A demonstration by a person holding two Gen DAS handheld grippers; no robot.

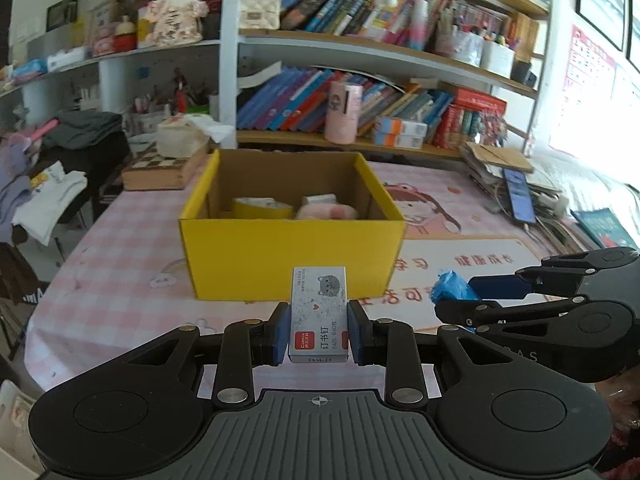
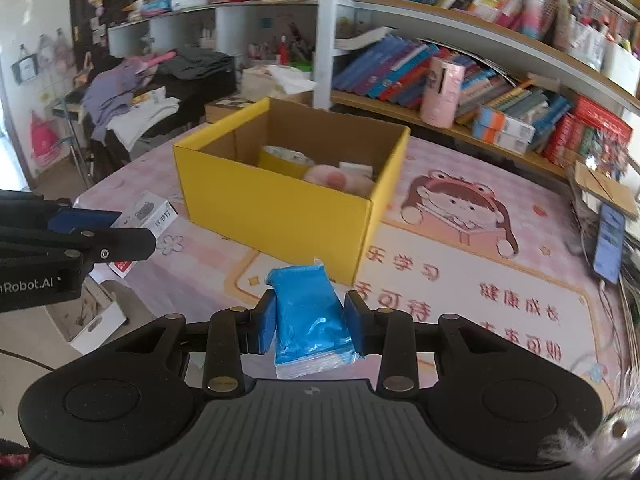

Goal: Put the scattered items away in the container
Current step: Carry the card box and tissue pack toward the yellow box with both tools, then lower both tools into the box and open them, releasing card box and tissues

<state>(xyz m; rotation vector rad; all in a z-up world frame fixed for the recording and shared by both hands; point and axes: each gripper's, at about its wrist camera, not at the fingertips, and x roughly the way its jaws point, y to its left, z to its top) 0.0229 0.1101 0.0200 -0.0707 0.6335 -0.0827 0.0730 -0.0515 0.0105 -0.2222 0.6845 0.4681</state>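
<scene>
Two loads ready: left gripper (image 1: 319, 330) clamps staple box (image 1: 319, 312), right gripper (image 2: 310, 326) clamps blue packet (image 2: 310, 312). Clear the yellow box (image 1: 292, 256) rim before releasing.

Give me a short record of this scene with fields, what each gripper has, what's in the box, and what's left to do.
left gripper: shut on the staples box, held above the table
right gripper: shut on the blue packet, held above the table
container: yellow cardboard box, open top, standing on the pink table mat
already inside: a yellow tape roll, a pink soft item, a small white item
both held items: outside the box, in front of its near wall
left to do: bring both over the opening and release
</scene>
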